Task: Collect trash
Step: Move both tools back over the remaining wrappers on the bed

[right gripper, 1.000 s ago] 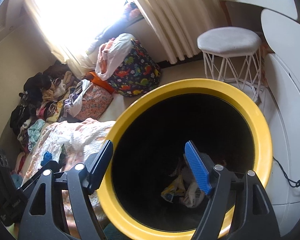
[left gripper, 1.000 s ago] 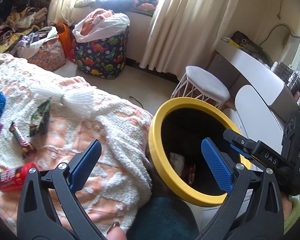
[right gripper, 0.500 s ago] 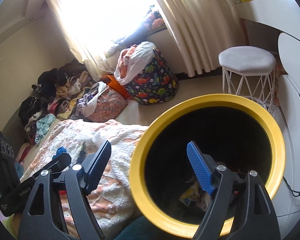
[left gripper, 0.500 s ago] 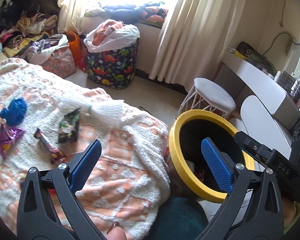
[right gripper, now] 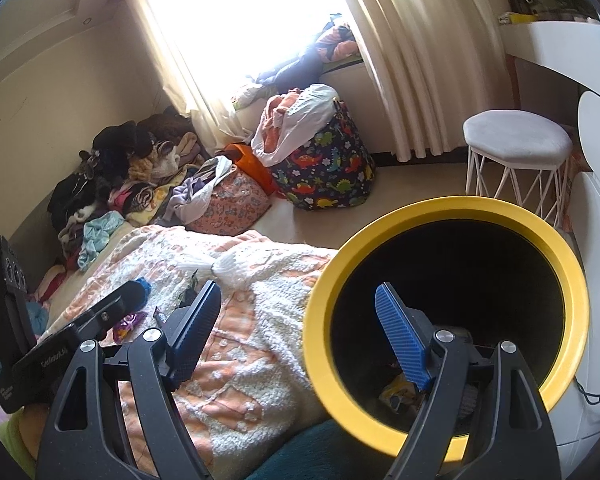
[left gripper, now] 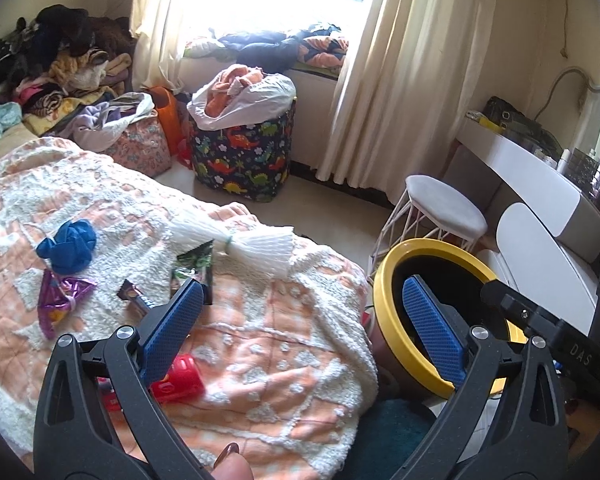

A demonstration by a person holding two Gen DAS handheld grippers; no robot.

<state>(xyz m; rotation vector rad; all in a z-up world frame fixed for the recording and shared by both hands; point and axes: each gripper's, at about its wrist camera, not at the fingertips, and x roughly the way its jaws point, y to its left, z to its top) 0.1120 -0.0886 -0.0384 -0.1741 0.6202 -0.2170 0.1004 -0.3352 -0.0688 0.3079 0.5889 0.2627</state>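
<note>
Beside bed: bin (right gripper: 440, 360) mouth tilts bedward | left gripper (left gripper: 300, 316), right gripper (right gripper: 300, 324) agape, empty

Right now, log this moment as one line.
left gripper: open, empty, over blanket | right gripper: open, empty, at yellow-rimmed round bin | red plastic bottle, blue crumpled wrapper, purple foil wrapper: on bed

White stool (left gripper: 444, 208), dinosaur-print hamper (left gripper: 242, 160)
</note>
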